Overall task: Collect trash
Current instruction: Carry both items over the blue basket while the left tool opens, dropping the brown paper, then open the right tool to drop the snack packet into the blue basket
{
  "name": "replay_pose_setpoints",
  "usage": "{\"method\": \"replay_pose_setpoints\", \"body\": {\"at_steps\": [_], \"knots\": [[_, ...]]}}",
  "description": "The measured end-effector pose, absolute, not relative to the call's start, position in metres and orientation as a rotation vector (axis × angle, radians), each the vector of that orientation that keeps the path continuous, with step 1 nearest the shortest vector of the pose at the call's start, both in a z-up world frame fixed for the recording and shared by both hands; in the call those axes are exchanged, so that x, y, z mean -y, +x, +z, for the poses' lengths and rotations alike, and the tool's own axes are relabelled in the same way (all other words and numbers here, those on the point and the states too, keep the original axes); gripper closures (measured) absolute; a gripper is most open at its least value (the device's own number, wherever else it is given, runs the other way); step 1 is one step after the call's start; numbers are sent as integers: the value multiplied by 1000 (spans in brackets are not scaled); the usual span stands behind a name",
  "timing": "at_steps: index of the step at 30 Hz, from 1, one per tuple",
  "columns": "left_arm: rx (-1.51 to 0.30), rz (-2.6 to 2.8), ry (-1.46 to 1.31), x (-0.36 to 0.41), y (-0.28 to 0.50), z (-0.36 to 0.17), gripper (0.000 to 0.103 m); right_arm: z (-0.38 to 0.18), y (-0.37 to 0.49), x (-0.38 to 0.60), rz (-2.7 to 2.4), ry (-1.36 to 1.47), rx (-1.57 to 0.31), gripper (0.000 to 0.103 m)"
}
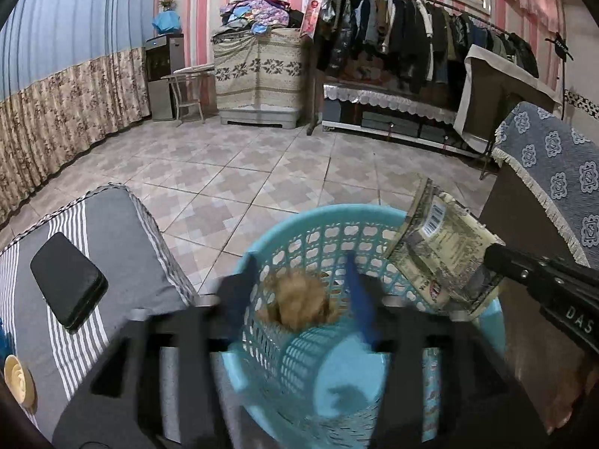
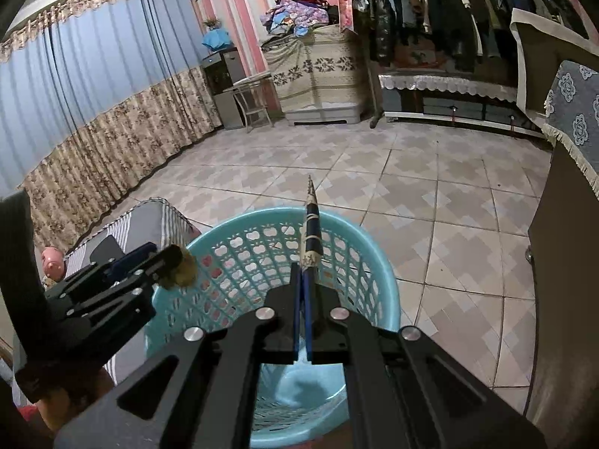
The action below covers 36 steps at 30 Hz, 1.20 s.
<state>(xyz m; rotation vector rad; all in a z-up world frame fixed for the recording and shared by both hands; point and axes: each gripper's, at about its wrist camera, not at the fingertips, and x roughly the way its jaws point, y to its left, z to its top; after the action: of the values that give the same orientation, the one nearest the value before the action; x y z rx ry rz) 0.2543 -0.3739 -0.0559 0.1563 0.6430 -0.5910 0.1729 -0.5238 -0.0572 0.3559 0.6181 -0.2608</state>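
A light blue plastic mesh basket (image 1: 374,224) stands on the tiled floor below both grippers; it also shows in the right wrist view (image 2: 385,292). My left gripper (image 1: 295,299) hangs over the basket with a blurred crumpled brown wad (image 1: 299,305) between its parted fingers; from the right wrist view the wad (image 2: 183,271) sits at the left gripper's (image 2: 164,262) tips. My right gripper (image 2: 305,292) is shut on a flattened printed wrapper (image 2: 311,232), held edge-on above the basket. In the left wrist view the wrapper (image 1: 441,254) shows its barcode side.
A grey striped cushion seat (image 1: 112,232) with a black phone (image 1: 67,280) is left of the basket. A cabinet with a blue patterned cloth (image 1: 550,172) stands to the right. A clothes rack (image 1: 411,37) and covered furniture line the far wall across the tiled floor.
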Motion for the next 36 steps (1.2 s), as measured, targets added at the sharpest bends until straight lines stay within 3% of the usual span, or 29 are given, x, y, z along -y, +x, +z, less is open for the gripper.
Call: {"method": "replay_pose_setpoints", "body": {"at_steps": [1,7,17,18,19,21,23,25,28,36], "knots": [[-641,-583,149,371,255,-54,36,-57,173,524,-260,353,-617,101],[-606,-507,131,341,256,-36,20,-59,178,510,-245,323,-630,101],[-553,-377,79,271,247,-7,11,-73,192,496,-252,303,-679,99],[-548,-368,71,264,244,-5,11,-75,193,496,-254,302,-688,92],[-544,-363,68,260,242,-3,10,-76,195,495,-256,305,-694,66],[-537,-352,63,253,238,1,9,-77,194,494,-261,320,-677,39],[-537,-346,57,247,234,3,9,-77,194,493,-261,323,-678,38],[-533,-341,59,238,228,2,9,-77,195,491,-256,329,-681,24],[-528,-328,66,232,222,3,8,-71,192,489,-289,298,-659,16],[-518,-278,53,206,208,6,6,-53,179,489,-307,297,-586,9]]}}
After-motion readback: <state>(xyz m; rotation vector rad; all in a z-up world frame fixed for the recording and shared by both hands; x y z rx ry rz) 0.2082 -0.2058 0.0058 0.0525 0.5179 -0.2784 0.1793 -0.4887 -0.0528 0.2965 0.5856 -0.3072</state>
